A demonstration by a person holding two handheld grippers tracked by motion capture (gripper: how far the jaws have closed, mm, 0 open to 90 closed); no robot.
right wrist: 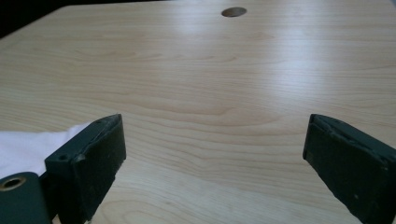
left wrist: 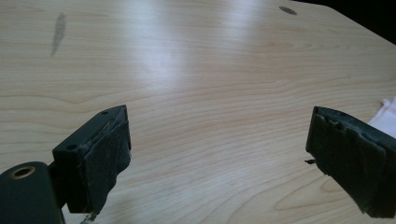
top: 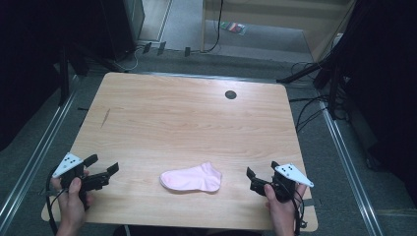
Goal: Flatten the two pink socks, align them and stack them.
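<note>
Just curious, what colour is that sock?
Pale pink sock, clearest in the high view.

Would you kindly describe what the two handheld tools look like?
Both the left tool and the right tool are black with two blocky, worn pads. Each carries a grey three-cornered plate with dark dots and trails a black cable. No sleeves show.

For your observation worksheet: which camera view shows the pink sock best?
The high view: the whole pink sock lies flat between both grippers. The left gripper view catches only a pale edge at its right; the right gripper view a corner at its left.
</note>
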